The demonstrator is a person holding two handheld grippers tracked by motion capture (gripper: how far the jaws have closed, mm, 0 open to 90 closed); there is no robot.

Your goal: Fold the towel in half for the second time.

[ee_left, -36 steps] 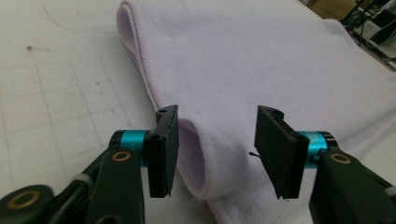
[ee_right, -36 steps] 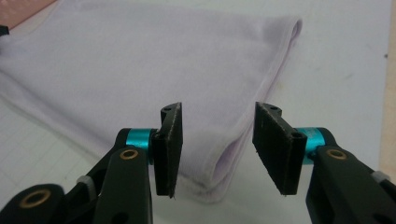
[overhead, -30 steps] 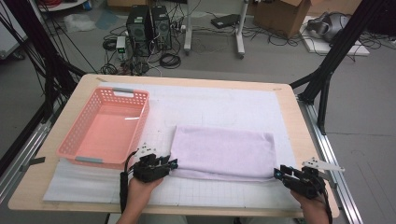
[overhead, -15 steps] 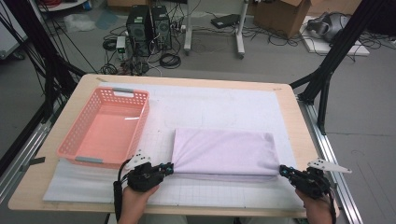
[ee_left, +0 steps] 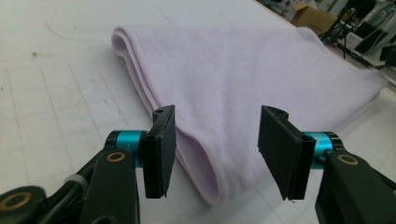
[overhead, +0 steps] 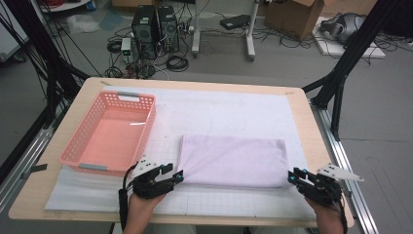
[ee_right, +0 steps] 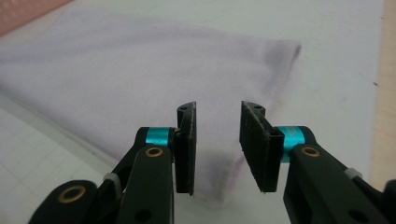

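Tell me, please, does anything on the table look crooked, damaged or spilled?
Nothing stands out. The folded lilac towel lies flat and fairly square on the white grid mat, and the pink basket sits upright beside it. The left gripper and right gripper, jaws just opened, stand at the towel's near corners without pinching it.

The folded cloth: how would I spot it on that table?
Find the white gridded mat covering the table. Right of the pink basket, near the front edge, lies the folded cloth. It is pale lilac, soft and flat, unlike the rigid, latticed basket.
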